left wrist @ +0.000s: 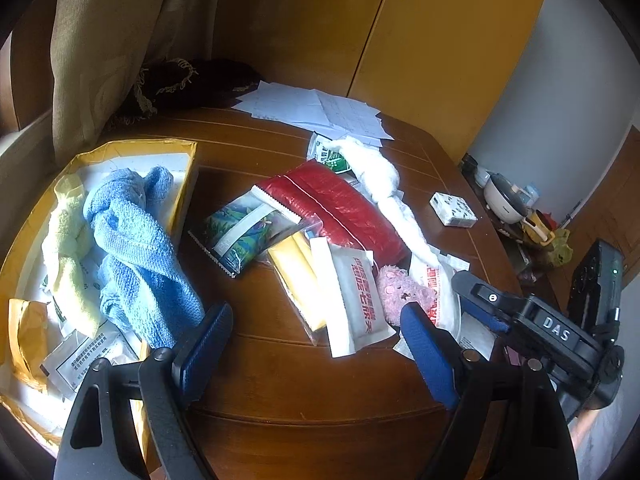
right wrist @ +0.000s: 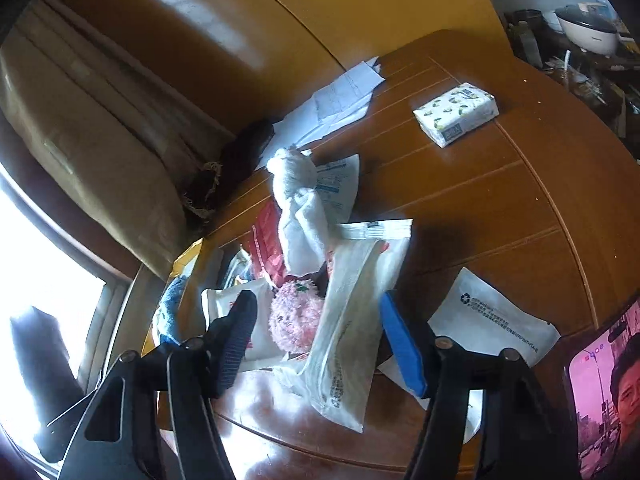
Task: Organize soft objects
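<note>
Left wrist view shows your left tongs (left wrist: pixel 316 332) spread wide over bare bench (left wrist: pixel 280 392), gripping nothing, which fits a hand waiting its turn just beside the box (left wrist: pixel 188 168). That yellow cardboard box sits at the bench's left edge, and the soft things already sorted lie in it: a blue towel (left wrist: pixel 136 240), loosely twisted and coarse in its looped weave, and a pale yellow cloth (left wrist: pixel 68 248) crumpled beside it, with a few flat packets underneath.

The rest is heaped mid-bench. A pink plush (left wrist: pixel 400 292), fuzzy and rounded, is wedged between slick white sachets (left wrist: pixel 356 300). A white cloth (left wrist: pixel 380 176), rolled into a long rope, drapes over a shiny, crinkled red pouch (left wrist: pixel 336 204). A leaf-printed packet (left wrist: pixel 244 232) and a yellow strip in clear film (left wrist: pixel 296 280) lie flat nearby.

From the right wrist, your right tongs (right wrist: pixel 316 320) point down at that pile, with the plush (right wrist: pixel 296 316) and a limp white pouch (right wrist: pixel 352 320) between the fingers. The pads do not visibly press on either, so I read them as unclenched and not yet gripping. The plush looks like the likely target; it should squash easily, while the glossy pouches around it may slide or come up with it. A tissue pack (right wrist: pixel 456 114) sits well apart, farther back.
</note>
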Available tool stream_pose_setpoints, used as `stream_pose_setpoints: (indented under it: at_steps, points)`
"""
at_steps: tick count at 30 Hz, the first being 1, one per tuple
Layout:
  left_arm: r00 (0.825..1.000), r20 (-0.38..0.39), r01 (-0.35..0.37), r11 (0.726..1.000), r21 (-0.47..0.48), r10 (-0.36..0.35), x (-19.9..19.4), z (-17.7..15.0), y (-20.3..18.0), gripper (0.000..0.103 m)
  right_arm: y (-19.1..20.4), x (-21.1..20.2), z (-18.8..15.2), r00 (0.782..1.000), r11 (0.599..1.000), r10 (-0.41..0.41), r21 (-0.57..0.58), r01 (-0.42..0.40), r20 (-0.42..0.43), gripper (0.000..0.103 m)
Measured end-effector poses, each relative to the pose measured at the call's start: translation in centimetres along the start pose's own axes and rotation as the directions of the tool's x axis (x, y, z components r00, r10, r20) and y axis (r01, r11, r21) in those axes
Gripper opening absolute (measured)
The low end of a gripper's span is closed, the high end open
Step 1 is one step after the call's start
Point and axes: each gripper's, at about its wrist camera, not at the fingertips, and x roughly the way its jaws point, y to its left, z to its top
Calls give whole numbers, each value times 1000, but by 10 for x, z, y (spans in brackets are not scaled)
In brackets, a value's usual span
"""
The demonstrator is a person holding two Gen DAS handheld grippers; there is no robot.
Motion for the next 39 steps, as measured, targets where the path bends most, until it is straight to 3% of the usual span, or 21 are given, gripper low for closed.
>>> stream_pose_setpoints:
  at_steps: [2, 8, 11, 13, 17, 18, 24, 28, 39]
  points:
    - [1000, 3, 4, 1000, 11, -4, 1, 1, -3, 89, -6, 7, 2, 1000, 999, -23, 30, 24, -20, 49]
    - [999, 29, -28, 998, 61, 27, 14, 9, -16, 84, -8, 18, -4, 996, 996, -80, 35, 81, -42, 40]
    - [1000, 0, -22, 998, 61, 22, 29, 12, -18, 72, -6, 21, -6, 995, 996, -86, 30, 87, -46, 38]
    - [999, -19, -36, 998, 47, 37, 38, 13, -18, 58, -2, 19, -7, 995, 995, -93, 17, 94, -42, 37]
    - [999, -32, -15, 999, 31, 16, 46, 9, -19, 40, 1, 18, -8, 994, 995, -101, 3, 101, -35, 35]
    - [999, -34, -24, 999, 34, 26, 47, 7, -21, 30, 1, 18, -7, 994, 995, -100, -1, 100, -33, 35]
    - [998, -24, -54, 998, 45, 55, 36, -3, -31, 15, -1, 14, -8, 995, 995, -96, 29, 96, -18, 33]
    - [994, 29, -108, 990, 91, 106, 23, -7, -38, 13, 1, 5, -10, 996, 995, -88, 37, 87, 17, 32]
    - [987, 111, -127, 986, 110, 115, -2, -9, -35, 12, 8, -12, -16, 995, 998, -40, 47, 36, 93, 30]
